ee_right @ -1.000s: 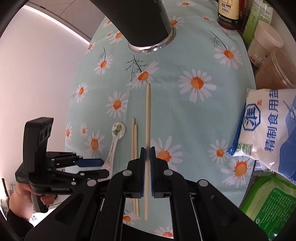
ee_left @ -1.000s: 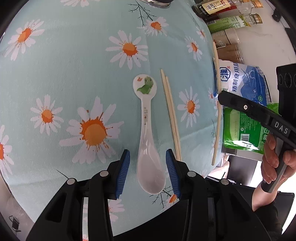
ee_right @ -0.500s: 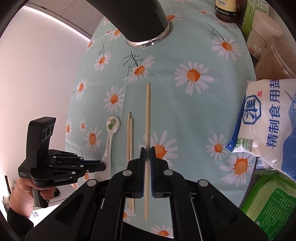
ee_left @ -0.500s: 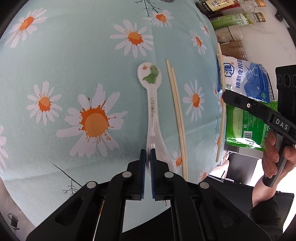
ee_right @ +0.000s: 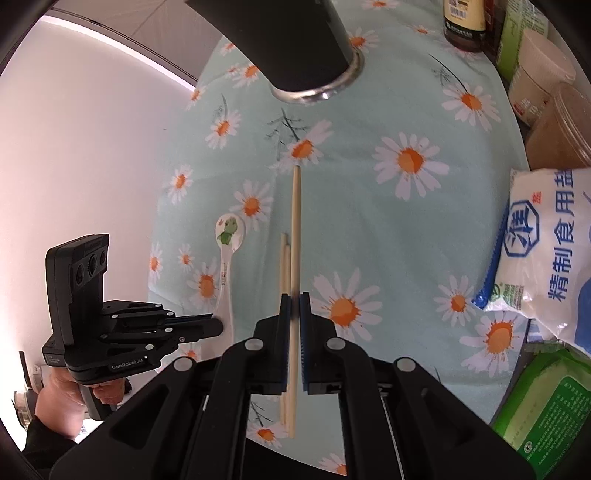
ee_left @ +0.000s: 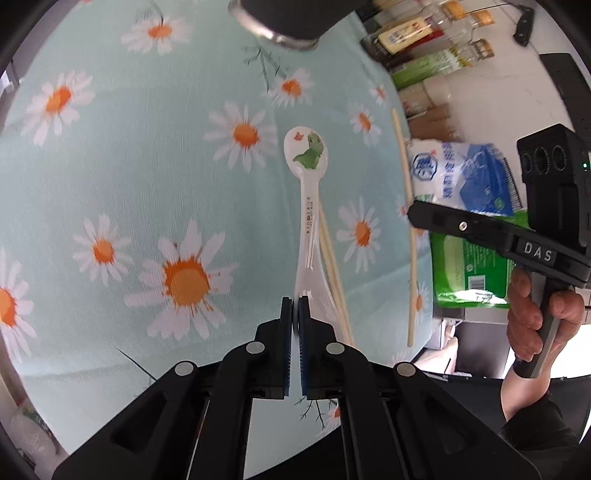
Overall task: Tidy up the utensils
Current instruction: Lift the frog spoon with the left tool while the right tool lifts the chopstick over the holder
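- White ceramic spoon [ee_left: 308, 225] with a green cartoon dinosaur printed at the end of its handle is clamped by its bowl between the blue pads of my left tool [ee_left: 295, 314]; the handle points away from me over the pale blue daisy-print cloth [ee_left: 129, 155] that covers the surface.
- Pale wooden single chopstick [ee_right: 294, 266] is pinched between the pads of my right tool [ee_right: 294, 310], gripped partway along its length so that it sticks out both ahead of the pads and back under them.
- Just left of that stick in the right wrist view, a pair of shorter bamboo chopsticks [ee_right: 283, 280] lies on the cloth, side by side and touching each other; in the left wrist view they lie partly behind the spoon.
- Ahead of both tools stands a dark cylindrical holder with a shiny metal rim [ee_right: 314, 55].
- Along the right edge of the surface I see a white and blue salt bag [ee_right: 543, 254], a green packet [ee_right: 546, 417] nearer me, and a dark brown sauce bottle [ee_right: 465, 22] farther off.
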`<state>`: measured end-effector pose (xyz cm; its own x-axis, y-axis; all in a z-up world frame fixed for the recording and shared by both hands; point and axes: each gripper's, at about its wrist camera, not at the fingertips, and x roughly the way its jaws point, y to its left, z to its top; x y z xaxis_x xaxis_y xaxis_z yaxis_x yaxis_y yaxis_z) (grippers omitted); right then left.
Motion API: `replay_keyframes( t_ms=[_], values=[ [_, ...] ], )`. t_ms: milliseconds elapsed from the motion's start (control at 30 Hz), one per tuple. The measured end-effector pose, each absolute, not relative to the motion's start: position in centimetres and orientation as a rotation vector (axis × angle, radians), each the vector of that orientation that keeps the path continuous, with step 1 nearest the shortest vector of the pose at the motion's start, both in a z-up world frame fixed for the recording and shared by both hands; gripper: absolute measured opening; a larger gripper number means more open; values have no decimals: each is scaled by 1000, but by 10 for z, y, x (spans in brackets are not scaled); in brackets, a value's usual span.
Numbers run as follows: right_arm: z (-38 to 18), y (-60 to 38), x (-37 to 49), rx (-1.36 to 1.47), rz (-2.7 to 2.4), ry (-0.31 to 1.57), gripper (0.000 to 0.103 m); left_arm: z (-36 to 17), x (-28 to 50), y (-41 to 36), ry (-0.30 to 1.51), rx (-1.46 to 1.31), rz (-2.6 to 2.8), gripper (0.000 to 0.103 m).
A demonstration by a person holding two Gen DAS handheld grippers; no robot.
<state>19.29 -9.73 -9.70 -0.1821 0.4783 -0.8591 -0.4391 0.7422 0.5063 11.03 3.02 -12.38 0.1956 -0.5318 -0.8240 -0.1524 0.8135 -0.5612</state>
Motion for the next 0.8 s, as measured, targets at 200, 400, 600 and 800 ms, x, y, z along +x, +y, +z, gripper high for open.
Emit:
replay_keyframes(
  t_ms=[200,400,600,800],
  values=[
    [-72,-80,193,75,915,1450,6,-76,123,39,1193,-516,-259,2],
    [-41,-67,202,144,971,1311,6,-29,137,53,1038,-413,-262,2],
    [-13,-64,224,227,974,1178,6,7,154,65,915,-354,-283,2],
    [22,-63,254,292,970,978,6,32,175,71,810,-312,-280,2]
  ],
)
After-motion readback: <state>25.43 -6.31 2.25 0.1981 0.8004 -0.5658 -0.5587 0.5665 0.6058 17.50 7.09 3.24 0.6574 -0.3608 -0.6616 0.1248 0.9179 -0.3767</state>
